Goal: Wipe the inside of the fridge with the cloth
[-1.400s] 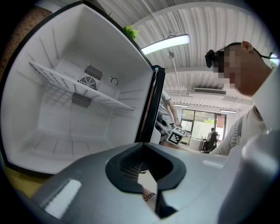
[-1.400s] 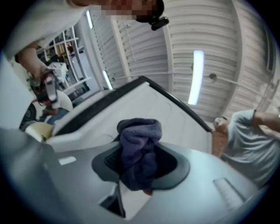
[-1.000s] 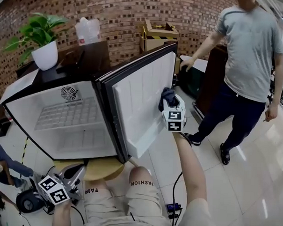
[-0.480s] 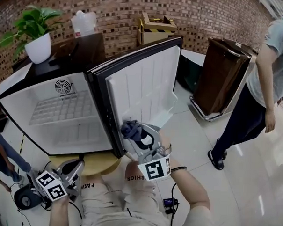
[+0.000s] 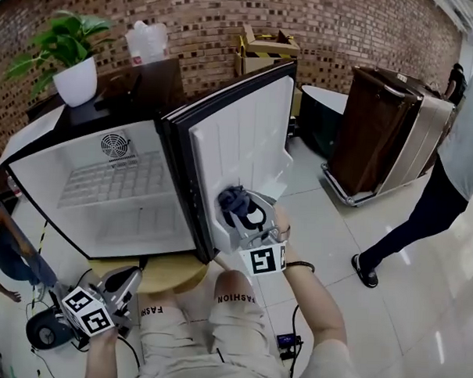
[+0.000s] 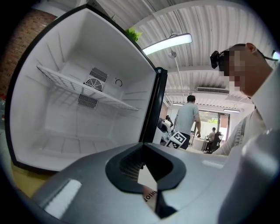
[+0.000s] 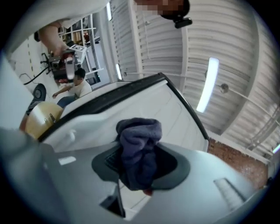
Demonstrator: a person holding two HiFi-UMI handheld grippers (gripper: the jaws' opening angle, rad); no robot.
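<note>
The cloth, a dark blue-grey bundle, is bunched up and gripped in your right tool, whose jaws are closed on it so that its crumpled end sticks out past the tips. In the right gripper view the cloth fills the gap of the right tool and sits in front of the white inner lining of the fridge door. In the head view the cloth is close to the lower part of the door, near its moulded bottom ledge; whether it touches the lining cannot be told. The fridge is a small black one with a white inside, standing wide open on a round pale wooden tabletop. Inside it are a white wire shelf and a round fan vent on the back wall. Your left tool is low at the left, beside your knee and well apart from the cloth; its jaws are together with nothing between them, as the left gripper view confirms for the left tool. On top of the fridge's surroundings stands a potted plant in a white pot, against a brick wall. To the right are a brown wooden cabinet and a standing person.
</note>
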